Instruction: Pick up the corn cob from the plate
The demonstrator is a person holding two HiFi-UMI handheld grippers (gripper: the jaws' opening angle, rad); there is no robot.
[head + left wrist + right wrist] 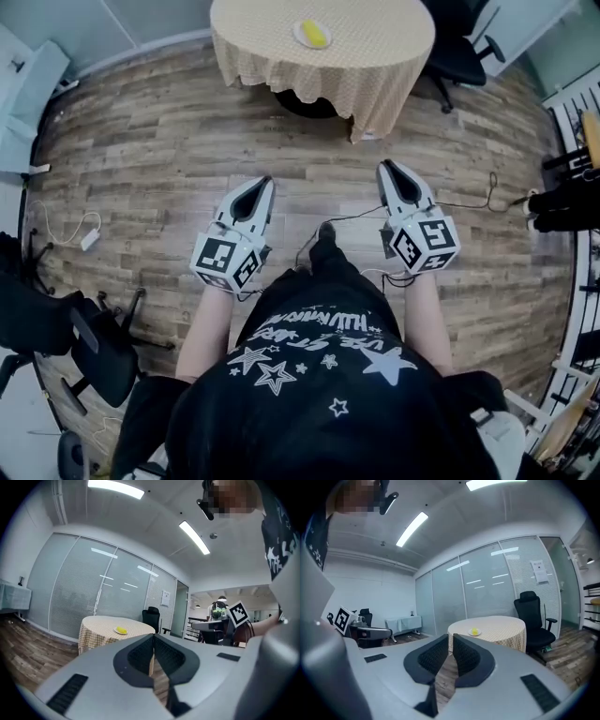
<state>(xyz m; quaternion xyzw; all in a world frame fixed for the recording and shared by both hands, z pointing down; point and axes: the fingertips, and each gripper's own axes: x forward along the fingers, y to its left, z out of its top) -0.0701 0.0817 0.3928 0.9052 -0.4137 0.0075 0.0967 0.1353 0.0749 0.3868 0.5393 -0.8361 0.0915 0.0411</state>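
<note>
Holds the left gripper (153, 636) with jaws pressed tip to tip, nothing between them. Holds the right gripper (451, 637) much the same: jaws drawn in to a thin slit, empty as well. Points both away from the body toward the top of the head view, marker cubes nearest the wrists, the left at centre-left and the right at centre-right, well apart from each other. Stands on a wood-plank floor (141, 159), with a black star-printed shirt (319, 375) filling the bottom of the frame. Finds the corn cob (314, 34) far off at the top centre — yellow, lying on a small white plate (299, 38) on a round table (375, 56) under a checked cloth, well apart from both grippers. Shows a black office chair (459, 52) just beside the table at the upper right, and a glass wall (93, 588) with blinds behind the table in both gripper views.
</note>
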